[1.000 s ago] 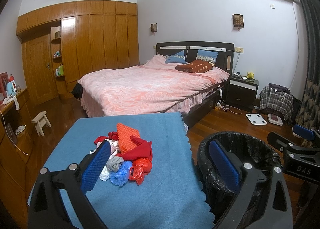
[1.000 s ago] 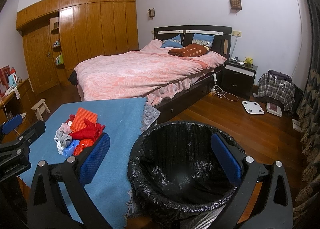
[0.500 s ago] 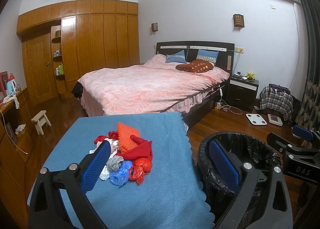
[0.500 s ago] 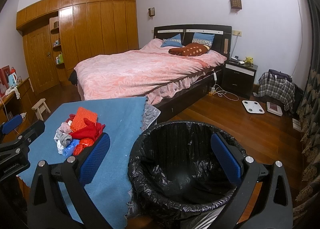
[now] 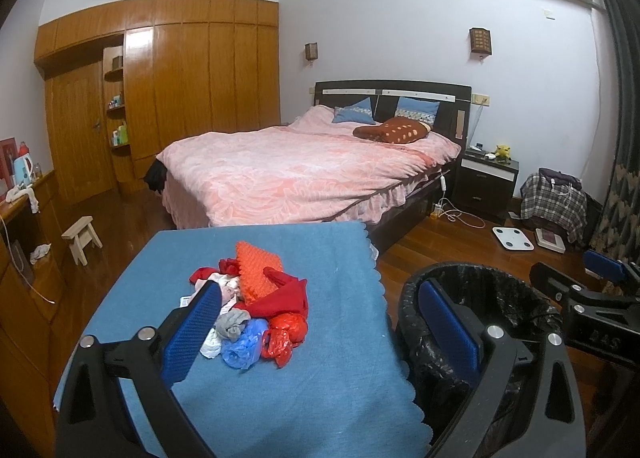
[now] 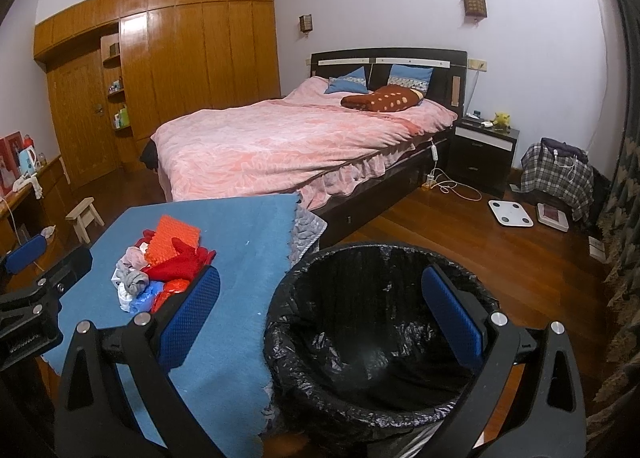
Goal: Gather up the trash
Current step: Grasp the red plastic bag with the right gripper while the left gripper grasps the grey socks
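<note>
A pile of trash (image 5: 256, 310) lies on the blue-clothed table (image 5: 320, 378): an orange textured piece, red bags, a blue bag, grey and white scraps. The same pile (image 6: 160, 266) shows at the left of the right wrist view. A bin lined with a black bag (image 6: 380, 330) stands on the floor just right of the table; its rim (image 5: 500, 298) shows in the left wrist view. My left gripper (image 5: 320, 322) hovers open above the table's near part, just short of the pile. My right gripper (image 6: 320, 310) hangs open over the bin's near rim. Both hold nothing.
A bed with a pink cover (image 5: 304, 173) fills the room behind the table. A nightstand (image 5: 488, 185), a white scale (image 5: 512, 238) and a plaid bag (image 5: 554, 197) sit at the right. A small stool (image 5: 80, 238) and a wooden desk (image 5: 24, 242) are at the left.
</note>
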A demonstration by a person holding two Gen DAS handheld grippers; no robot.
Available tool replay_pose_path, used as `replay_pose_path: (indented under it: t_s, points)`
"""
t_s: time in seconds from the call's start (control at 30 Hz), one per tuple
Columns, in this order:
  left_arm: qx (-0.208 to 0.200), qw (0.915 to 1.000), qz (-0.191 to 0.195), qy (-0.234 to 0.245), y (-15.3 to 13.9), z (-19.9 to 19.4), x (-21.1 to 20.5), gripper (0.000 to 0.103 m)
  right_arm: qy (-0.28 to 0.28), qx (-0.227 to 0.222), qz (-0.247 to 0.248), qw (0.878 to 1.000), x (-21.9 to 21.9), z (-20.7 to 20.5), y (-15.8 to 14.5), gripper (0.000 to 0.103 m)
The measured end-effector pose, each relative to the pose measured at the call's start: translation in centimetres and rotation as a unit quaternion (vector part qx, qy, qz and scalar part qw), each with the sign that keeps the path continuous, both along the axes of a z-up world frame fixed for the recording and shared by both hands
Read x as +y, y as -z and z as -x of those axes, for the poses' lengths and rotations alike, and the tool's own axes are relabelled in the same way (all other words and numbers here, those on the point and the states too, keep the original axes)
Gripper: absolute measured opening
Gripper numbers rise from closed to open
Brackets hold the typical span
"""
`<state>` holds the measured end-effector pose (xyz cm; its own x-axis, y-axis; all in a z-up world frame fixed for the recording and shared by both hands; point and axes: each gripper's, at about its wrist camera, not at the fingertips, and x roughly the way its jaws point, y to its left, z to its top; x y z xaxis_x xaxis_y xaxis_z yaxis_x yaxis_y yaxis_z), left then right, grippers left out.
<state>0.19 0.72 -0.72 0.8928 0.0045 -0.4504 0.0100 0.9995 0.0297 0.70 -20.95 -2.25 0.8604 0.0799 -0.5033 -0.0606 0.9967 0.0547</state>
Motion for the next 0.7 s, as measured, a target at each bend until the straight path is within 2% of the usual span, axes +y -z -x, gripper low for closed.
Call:
replay_pose_path:
  t_s: [0.27,0.63,0.7]
  points:
    - [0.016,0.9997,0.008,-0.014,-0.2,-0.4,1.4,0.097,-0.016,0.005,0.002,1.000,2.1,-1.5,0.4,0.098]
    - [0.035,0.9970,0.011,-0.069,1.1,-1.5,5.7,0.097,-0.062,0.020,0.011,0.998,7.0,-4.1,1.3,0.098]
    - [0.027,0.9964,0.007,-0.079,1.5,-1.8,7.1,0.097,-0.070,0.022,0.012,0.997,7.9,-4.6,1.6,0.098]
